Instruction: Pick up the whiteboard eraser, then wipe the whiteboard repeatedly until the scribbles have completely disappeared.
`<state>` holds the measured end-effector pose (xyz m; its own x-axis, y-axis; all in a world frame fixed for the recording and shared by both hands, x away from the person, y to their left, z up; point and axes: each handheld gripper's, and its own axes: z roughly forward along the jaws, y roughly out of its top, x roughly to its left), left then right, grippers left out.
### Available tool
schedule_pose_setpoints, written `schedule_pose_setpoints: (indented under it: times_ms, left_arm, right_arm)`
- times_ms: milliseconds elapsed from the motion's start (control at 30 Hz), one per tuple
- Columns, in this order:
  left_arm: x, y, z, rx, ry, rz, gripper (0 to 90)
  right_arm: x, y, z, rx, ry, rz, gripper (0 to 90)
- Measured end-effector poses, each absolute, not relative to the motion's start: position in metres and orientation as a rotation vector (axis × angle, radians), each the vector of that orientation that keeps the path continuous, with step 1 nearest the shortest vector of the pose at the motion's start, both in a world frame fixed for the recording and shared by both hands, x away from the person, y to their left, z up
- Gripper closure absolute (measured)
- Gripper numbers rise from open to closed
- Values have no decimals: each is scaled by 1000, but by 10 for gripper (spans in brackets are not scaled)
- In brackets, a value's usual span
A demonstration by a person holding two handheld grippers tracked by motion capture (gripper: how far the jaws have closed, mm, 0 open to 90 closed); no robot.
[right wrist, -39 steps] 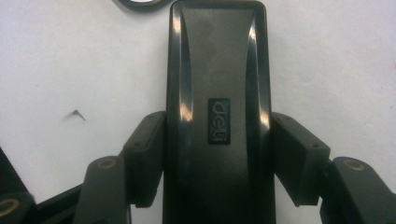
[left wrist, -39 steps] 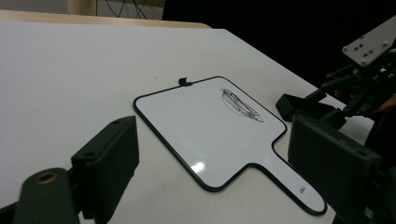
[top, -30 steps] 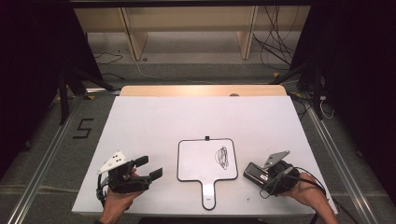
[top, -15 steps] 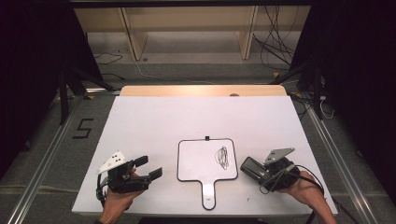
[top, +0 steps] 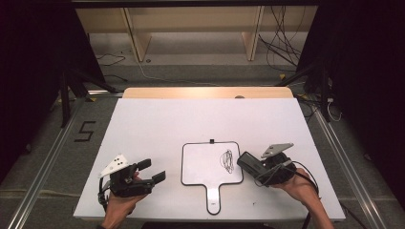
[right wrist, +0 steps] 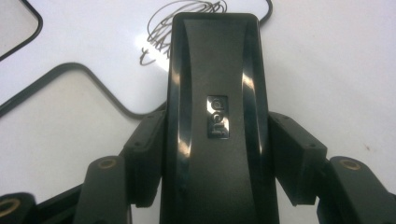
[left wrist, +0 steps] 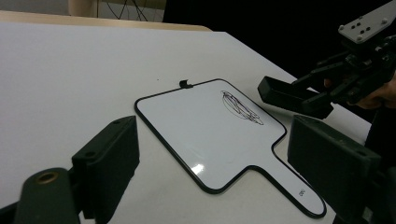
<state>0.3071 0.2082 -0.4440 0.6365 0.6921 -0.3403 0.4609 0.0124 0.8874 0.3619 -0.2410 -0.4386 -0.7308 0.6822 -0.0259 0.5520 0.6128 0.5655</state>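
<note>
A white handheld whiteboard (top: 203,164) with a black rim lies flat at the table's near middle, its handle towards me. A black scribble (top: 227,161) marks its right side. My right gripper (top: 258,168) is shut on a black eraser block (top: 248,163), whose tip reaches the board's right edge beside the scribble. In the right gripper view the block (right wrist: 215,116) sits clamped between both jaws, the scribble (right wrist: 182,23) just beyond its tip. My left gripper (top: 154,171) rests open left of the board, nothing between its jaws. The left gripper view shows the board (left wrist: 210,135) and the eraser (left wrist: 292,97).
A small black clip (top: 211,141) sits on the board's far edge. The white table (top: 200,119) has a wooden strip (top: 205,93) along its far side. Shelving and cables (top: 282,43) lie beyond, with a "5" mark (top: 85,131) on the floor at left.
My right gripper has carried the eraser a little left and away from me, up to the board's right edge by the scribble. The left gripper has stayed still.
</note>
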Motion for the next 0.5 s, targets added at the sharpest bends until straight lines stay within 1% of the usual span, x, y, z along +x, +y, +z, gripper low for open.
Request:
schedule_pose_setpoints:
  times_ms: [500]
  left_arm:
    - [308, 208, -444, 1629, 969, 233, 159]
  right_arm:
    - [371, -216, -441, 991, 2580, 819, 415]
